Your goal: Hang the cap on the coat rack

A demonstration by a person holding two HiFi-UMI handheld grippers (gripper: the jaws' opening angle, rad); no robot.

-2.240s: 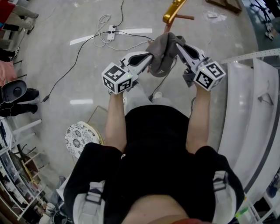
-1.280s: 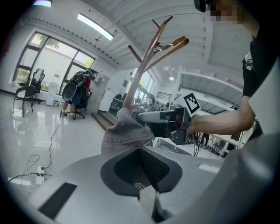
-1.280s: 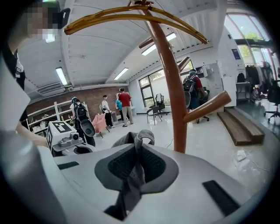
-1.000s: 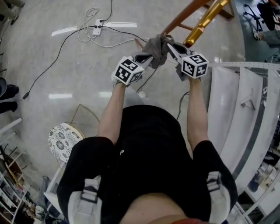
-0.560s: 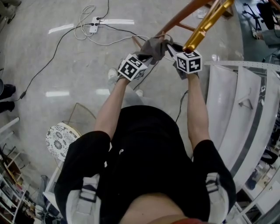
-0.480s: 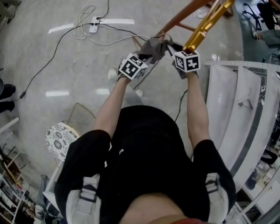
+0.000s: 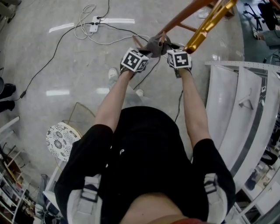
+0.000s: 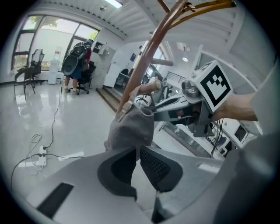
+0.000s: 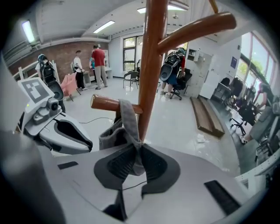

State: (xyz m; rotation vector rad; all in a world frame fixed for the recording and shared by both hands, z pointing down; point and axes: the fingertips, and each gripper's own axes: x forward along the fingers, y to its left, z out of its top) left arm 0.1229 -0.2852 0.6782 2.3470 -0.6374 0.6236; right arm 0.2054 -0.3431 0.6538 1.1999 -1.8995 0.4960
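A grey cap (image 7: 156, 43) hangs between my two grippers at the wooden coat rack (image 7: 186, 13). In the right gripper view its strap (image 9: 128, 116) loops over a short wooden peg (image 9: 107, 103) beside the upright pole (image 9: 151, 65). My right gripper (image 9: 136, 154) pinches the strap's lower end between its pads, and its jaws are opening. My left gripper (image 8: 137, 148) is shut on the cap's grey crown (image 8: 131, 129), just below the peg (image 8: 148, 87). Seen from the head, the left gripper (image 7: 148, 51) and the right gripper (image 7: 168, 46) flank the cap closely.
A golden pole (image 7: 209, 24) leans beside the rack. A power strip with cables (image 7: 94, 27) lies on the floor to the left. A white curved structure (image 7: 238, 109) runs along the right, and a patterned stool (image 7: 59, 140) stands at lower left. People (image 9: 99, 61) stand far back.
Both grippers have carried the cap forward and up to the rack. The cap's strap now lies over the peg, and the two grippers stand closer together.
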